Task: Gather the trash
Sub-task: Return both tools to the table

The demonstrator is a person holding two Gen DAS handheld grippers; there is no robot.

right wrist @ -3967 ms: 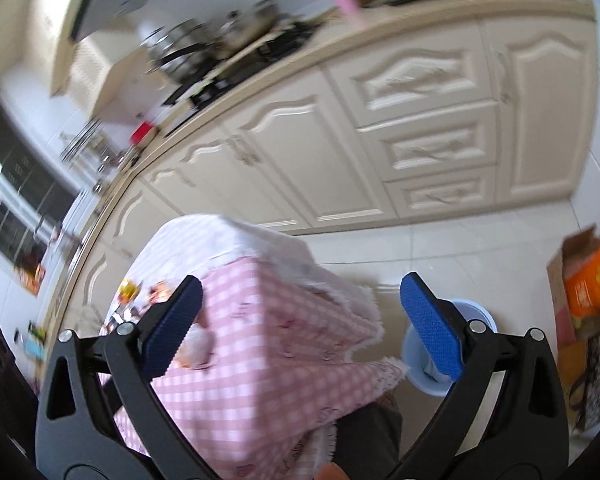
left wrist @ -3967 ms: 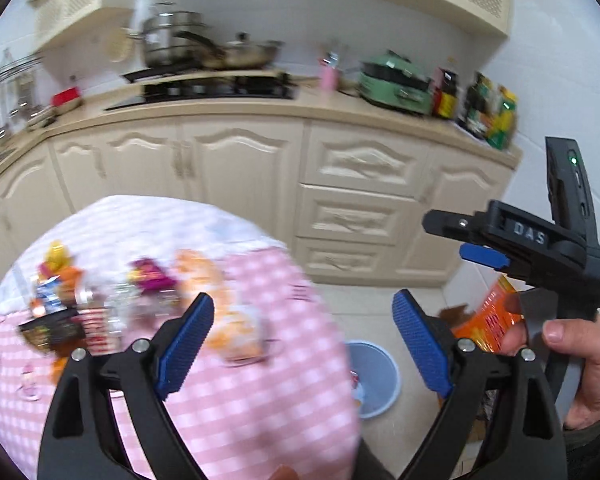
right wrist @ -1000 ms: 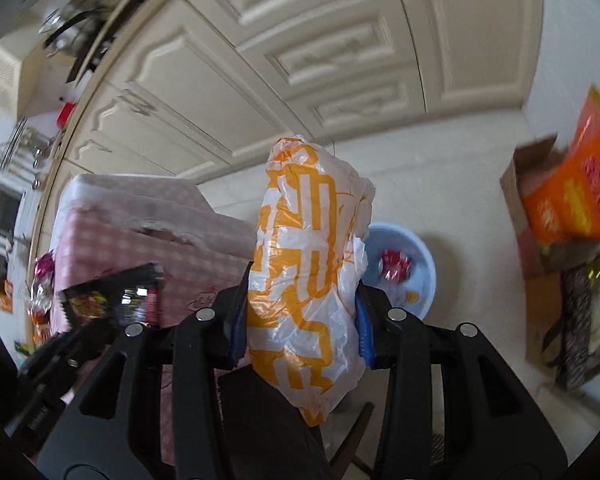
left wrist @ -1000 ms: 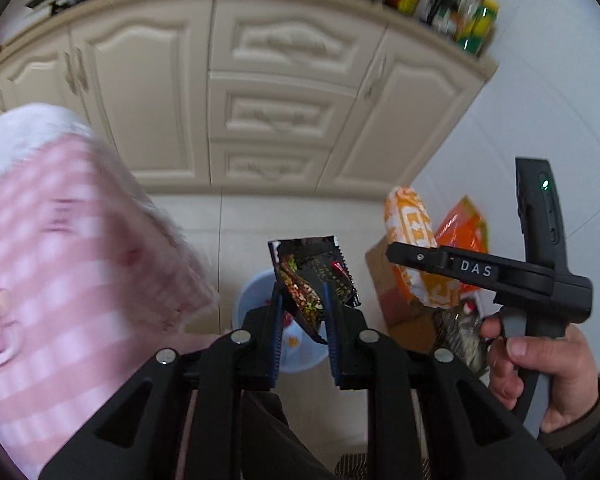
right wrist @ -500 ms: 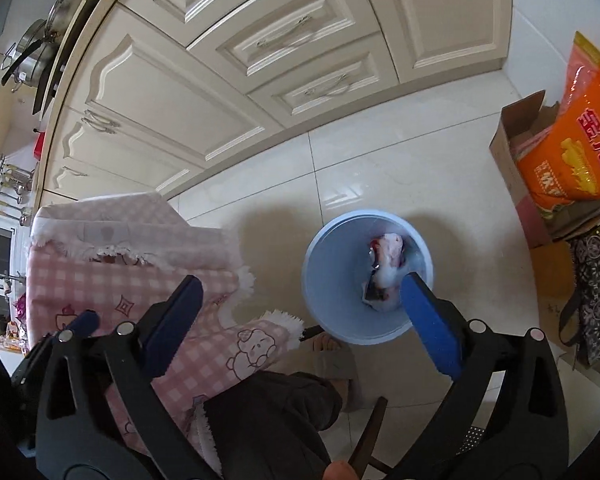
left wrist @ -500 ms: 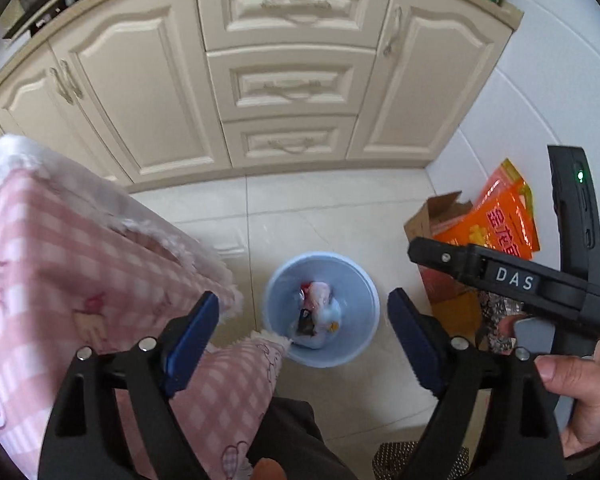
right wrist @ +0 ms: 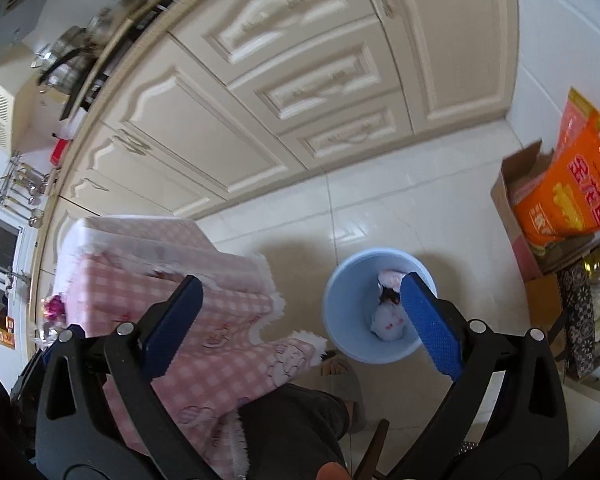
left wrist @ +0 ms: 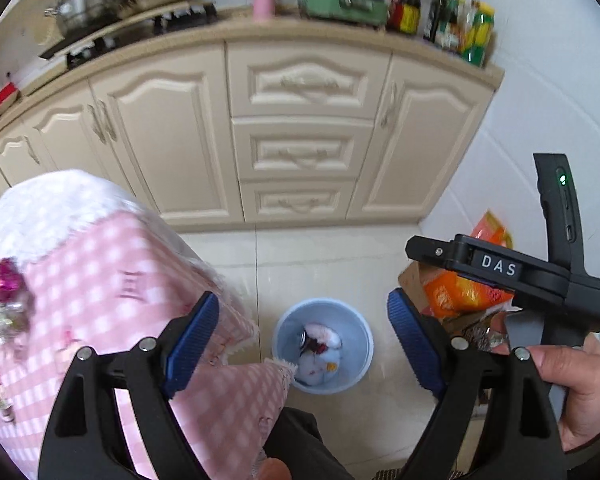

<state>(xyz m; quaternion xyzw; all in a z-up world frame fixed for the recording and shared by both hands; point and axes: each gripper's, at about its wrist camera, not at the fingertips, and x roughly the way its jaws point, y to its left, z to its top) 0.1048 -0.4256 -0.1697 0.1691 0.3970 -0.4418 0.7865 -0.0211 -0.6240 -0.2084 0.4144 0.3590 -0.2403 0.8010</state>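
Both grippers are empty now! A second ago the left gripper [left wrist: 304, 340] was pinching a dark snack wrapper and the right gripper [right wrist: 300, 320] was clamped on an orange-and-white plastic bag; now each pair of blue pads stands spread wide with nothing between them. And there's the result: down on the tiled floor, the light blue bin [left wrist: 323, 346] holds a little heap of trash [left wrist: 318, 350], white and reddish pieces bunched together in the bottom. From the right wrist view the same bin [right wrist: 340, 300] sits just past the corner of the desk [right wrist: 204, 280] with its pink checked cloth, and the dropped pieces lie well inside the rim, nothing spilled on the floor that I can see.

So that's one delivery done, both items in. The views have tipped up too, the cabinets and the stove top filling the frame again, which reads to me as both hands lifting clear of the bin. The job isn't finished, though: at the far left edge of the desk [left wrist: 100, 280] more wrappers [left wrist: 4, 284] are waiting, blurred but clearly bright and crinkly. The next trip, I'd judge, goes back there. The cardboard box [right wrist: 512, 208] with the orange packet [right wrist: 568, 200] stands by the wall, untouched.
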